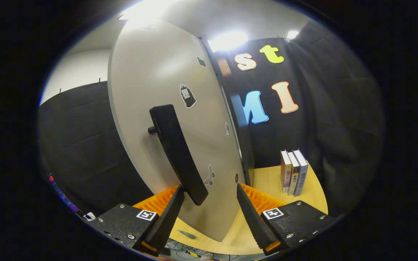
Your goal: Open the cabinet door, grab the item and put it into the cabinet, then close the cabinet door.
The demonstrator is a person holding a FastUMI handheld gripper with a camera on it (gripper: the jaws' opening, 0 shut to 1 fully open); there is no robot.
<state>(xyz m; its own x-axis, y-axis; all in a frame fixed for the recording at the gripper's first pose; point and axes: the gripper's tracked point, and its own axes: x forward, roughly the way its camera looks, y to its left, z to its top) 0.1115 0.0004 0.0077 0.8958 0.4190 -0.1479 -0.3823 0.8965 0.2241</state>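
gripper (209,203) spread wide, clasping nothing; handle's lower end just between fingertips | step: likely swinging cabinet door (158,119) by black handle (178,156) | advice: close squarely on handle, pull along hinge arc, avoid slipping off tip | books (293,172) upright on wooden table (267,177), beyond right finger, beside cabinet

Matt beige cabinet door (165,90), matt black handle (176,152) (plastic-looking), pale smooth wooden tabletop (267,177).

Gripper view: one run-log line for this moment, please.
claw open, fingers either side of black handle's lower end | cabinet door near edge-on | books upright on wooden top
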